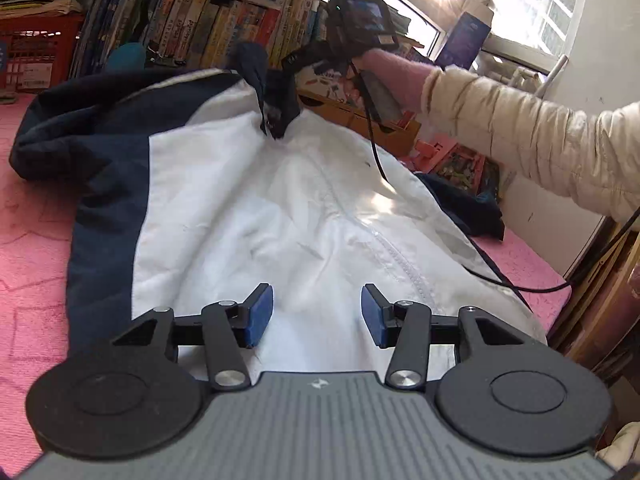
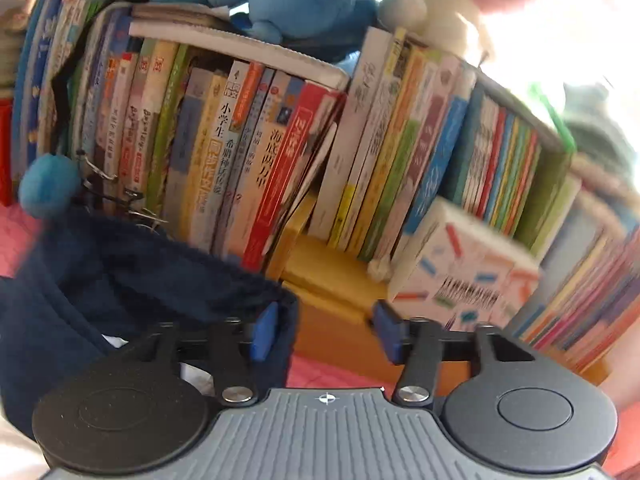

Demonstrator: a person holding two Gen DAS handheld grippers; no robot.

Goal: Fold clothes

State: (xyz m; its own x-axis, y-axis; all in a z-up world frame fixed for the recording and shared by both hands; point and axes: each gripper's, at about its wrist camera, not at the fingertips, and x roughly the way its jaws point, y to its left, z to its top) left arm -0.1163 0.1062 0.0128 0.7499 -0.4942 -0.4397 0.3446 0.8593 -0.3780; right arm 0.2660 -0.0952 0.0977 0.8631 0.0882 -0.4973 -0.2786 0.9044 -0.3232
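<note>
One garment is in play, a white-and-navy jacket [image 1: 256, 200], and the folding looks to be in its early part: it lies spread on the pink surface [image 1: 36, 248], its white panel mostly flat and wrinkled, one navy part bunched in a heap at the far left and another dark bit of cloth lying off its right edge. No tidy fold is visible yet, so I judge that nearly all the folds remain to be made. The left tongs [image 1: 317, 314] hang low over the near edge of the white panel with their blue pads apart at a middling width, nothing between them; whether they touch the cloth I cannot tell. The right tongs [image 2: 326, 330] are at the far end of the jacket, near the row of books [image 2: 280, 152]. Seen from the left wrist, a dark navy piece [image 1: 272, 100] is lifted in a peak there. From the right wrist, the jaws stand well apart, navy fabric draped against the left pad [image 2: 264, 334] only, not pinched.
</note>
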